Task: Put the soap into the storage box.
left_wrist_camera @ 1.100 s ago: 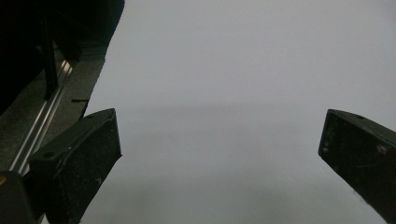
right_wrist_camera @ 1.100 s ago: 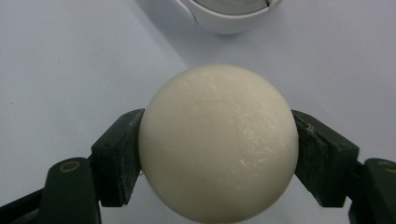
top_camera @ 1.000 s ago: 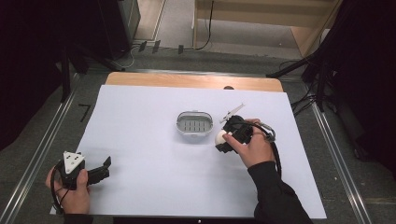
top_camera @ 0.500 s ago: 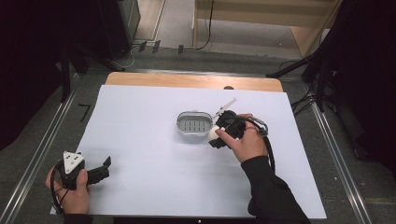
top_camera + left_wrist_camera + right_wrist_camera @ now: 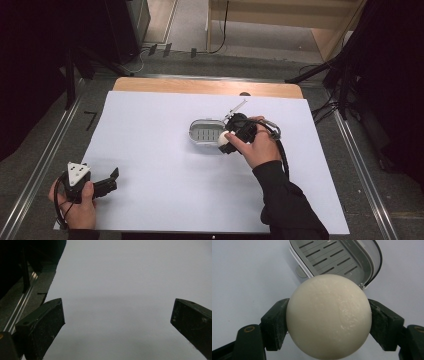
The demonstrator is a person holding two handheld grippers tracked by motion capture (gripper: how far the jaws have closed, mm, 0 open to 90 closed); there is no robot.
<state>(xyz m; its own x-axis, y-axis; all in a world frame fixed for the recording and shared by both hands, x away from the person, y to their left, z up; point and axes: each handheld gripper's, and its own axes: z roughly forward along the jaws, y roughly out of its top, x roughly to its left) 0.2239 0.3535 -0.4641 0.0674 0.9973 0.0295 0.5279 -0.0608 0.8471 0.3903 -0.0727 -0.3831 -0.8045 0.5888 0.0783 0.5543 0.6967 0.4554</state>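
A round cream-white soap (image 5: pixel 329 316) sits squeezed between both jaws of my right gripper (image 5: pixel 328 325). In the high view that right gripper (image 5: pixel 226 142) holds the soap (image 5: pixel 223 137) at the right rim of a grey slotted soap dish (image 5: pixel 204 134) near the middle of the table. The dish (image 5: pixel 337 257) lies just beyond the soap in the right gripper view, and nothing lies in it. My left gripper (image 5: pixel 112 177) rests at the near left corner of the white sheet, jaws wide apart with nothing between them; its own view shows bare sheet between its fingers (image 5: pixel 42 325).
A white sheet (image 5: pixel 150 150) covers the table, with a wooden strip (image 5: pixel 200 86) at the far edge. Metal rails (image 5: pixel 45 160) run along both sides. A thin white stick (image 5: pixel 237 107) lies just behind the right hand. Cables lie on the floor beyond.
My right gripper has carried the soap leftward and slightly up, from beside the dish to its right rim. The left hand has stayed put.
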